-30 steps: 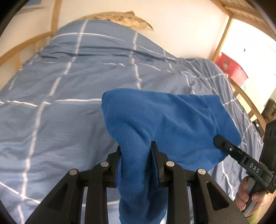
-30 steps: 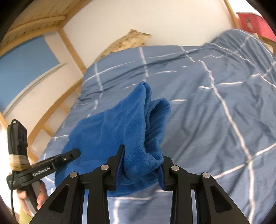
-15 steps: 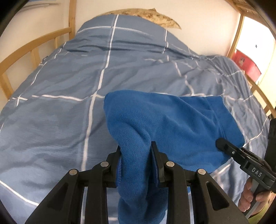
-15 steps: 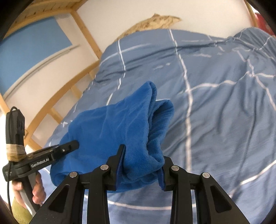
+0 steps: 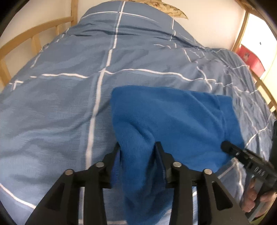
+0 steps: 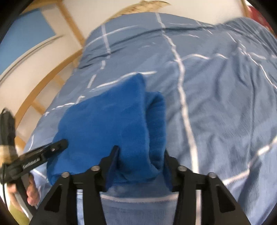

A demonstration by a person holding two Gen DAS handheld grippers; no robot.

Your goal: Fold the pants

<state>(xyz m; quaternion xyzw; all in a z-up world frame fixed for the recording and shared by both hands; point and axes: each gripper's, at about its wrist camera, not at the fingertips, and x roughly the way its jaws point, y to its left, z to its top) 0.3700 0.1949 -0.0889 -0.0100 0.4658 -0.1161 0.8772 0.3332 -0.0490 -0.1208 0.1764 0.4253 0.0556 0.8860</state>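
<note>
Soft, light, thick fleece pants bunched between opening left gripper and right gripper jaws; best pinched at folded corners.

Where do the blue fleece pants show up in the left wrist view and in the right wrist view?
Left wrist view: blue pants lie centre to right on the bed, one end bunched between the near jaws.
Right wrist view: pants sit centre-left, folded end between the near jaws.
Shared landmark: the tan pillow at the head of the checked duvet.
</note>
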